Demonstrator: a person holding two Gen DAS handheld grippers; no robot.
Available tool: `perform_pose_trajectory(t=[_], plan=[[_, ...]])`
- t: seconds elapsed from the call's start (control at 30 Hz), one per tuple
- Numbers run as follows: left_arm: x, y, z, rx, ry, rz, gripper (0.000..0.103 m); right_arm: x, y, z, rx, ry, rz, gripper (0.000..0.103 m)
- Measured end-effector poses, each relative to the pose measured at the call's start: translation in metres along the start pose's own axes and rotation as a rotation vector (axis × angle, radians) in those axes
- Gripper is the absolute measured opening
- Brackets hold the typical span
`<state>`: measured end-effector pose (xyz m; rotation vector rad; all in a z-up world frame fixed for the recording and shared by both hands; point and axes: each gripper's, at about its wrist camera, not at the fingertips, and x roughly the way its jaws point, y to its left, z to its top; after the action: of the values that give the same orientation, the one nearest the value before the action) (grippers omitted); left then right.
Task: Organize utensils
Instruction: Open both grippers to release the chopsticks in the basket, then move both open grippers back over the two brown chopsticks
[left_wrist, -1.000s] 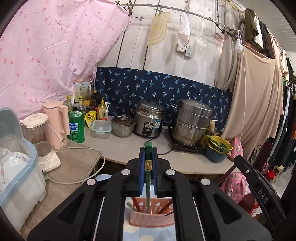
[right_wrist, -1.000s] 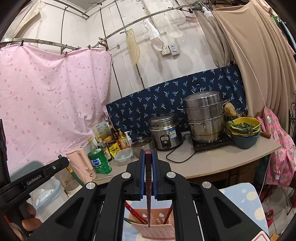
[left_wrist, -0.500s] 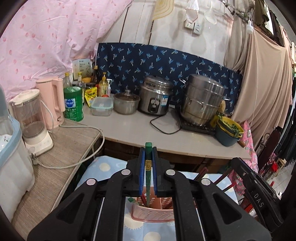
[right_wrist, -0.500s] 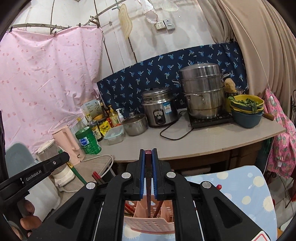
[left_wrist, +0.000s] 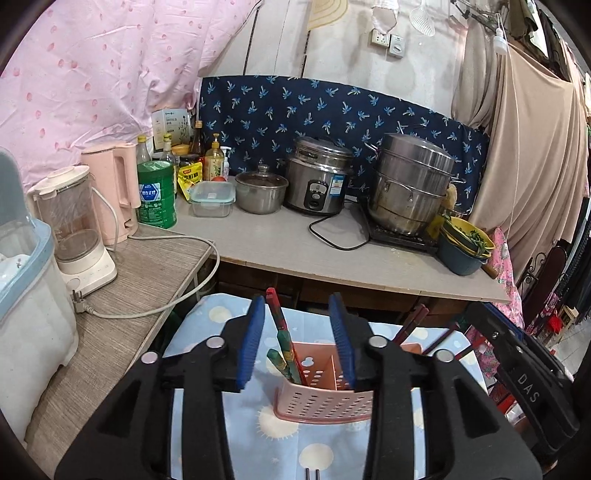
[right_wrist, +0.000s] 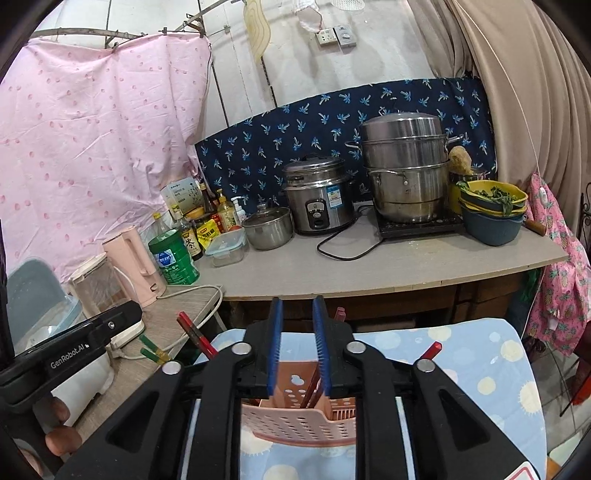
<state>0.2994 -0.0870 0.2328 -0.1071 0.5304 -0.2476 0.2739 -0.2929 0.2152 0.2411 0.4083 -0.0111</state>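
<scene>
A: How are the jaws set?

B: Both are opening, nothing pinched. The left gripper (left_wrist: 297, 339) and right gripper (right_wrist: 297, 343) are held over the pink basket (left_wrist: 325, 400).

A: The chopsticks (left_wrist: 282, 332)?

B: Left leaning in it. Judged light, stiff, slick; best gripped mid-shaft.

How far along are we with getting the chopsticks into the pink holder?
Done: several chopsticks stand in the pink holder. In hand: left gripper and right gripper jaws are opening just above it, pads clear of the sticks. Left: none visible outside the holder.
</scene>
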Motion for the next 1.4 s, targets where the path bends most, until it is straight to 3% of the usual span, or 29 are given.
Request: perform_pose_trajectory(t=[0.13,0.3,0.8,1.4], plan=[[-0.015,-0.002,-0.005,0.023,0.003,-0.001,0.037,-0.016,0.004,-0.002,-0.002,-0.002,0.016,0.021],[-0.033,-0.004,-0.015,0.052,0.004,0.015,0.048,-0.039,0.008,-0.015,0.004,0.005,0.041,0.022],[-0.081,-0.006,-0.054,0.126,0.039,0.102,0.048,-0.096,0.031,-0.066,-0.082,0.064,0.034,0.022],[-0.117,0.001,-0.113,0.12,0.114,0.102,0.048,-0.152,0.034,-0.122,-0.101,0.11,-0.002,0.022]])
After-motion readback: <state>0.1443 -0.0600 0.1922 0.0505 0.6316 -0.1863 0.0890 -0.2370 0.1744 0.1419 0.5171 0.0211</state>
